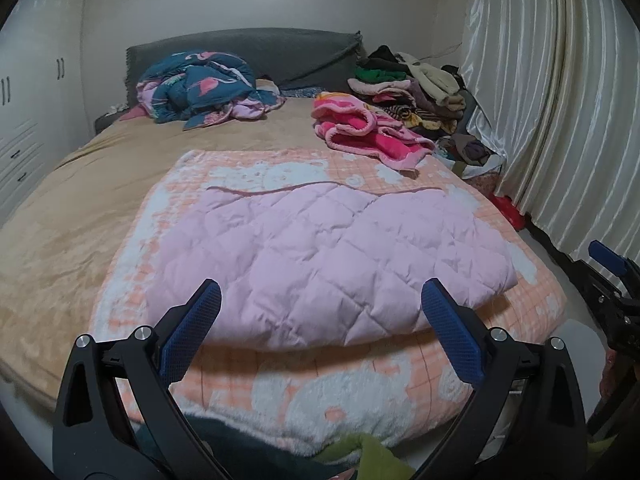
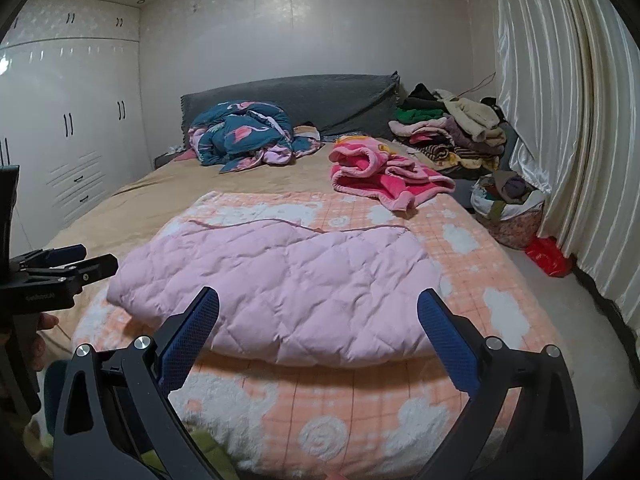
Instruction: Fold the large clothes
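Observation:
A pale pink quilted garment [image 1: 320,252] lies folded flat on an orange-and-white fleece blanket [image 1: 360,396] at the foot of the bed; it also shows in the right wrist view [image 2: 280,280]. My left gripper [image 1: 320,304] is open and empty, just in front of the garment's near edge. My right gripper [image 2: 318,312] is open and empty, also just short of the near edge. The left gripper shows at the left edge of the right wrist view [image 2: 64,264]. The right gripper shows at the right edge of the left wrist view [image 1: 612,276].
A crumpled pink towel garment [image 2: 384,176] lies beyond the blanket. A teal flamingo quilt [image 2: 248,136] sits by the grey headboard [image 2: 320,96]. A clothes pile [image 2: 452,132], a bag [image 2: 508,204] and curtains [image 2: 560,120] stand right. Wardrobes [image 2: 72,128] stand left.

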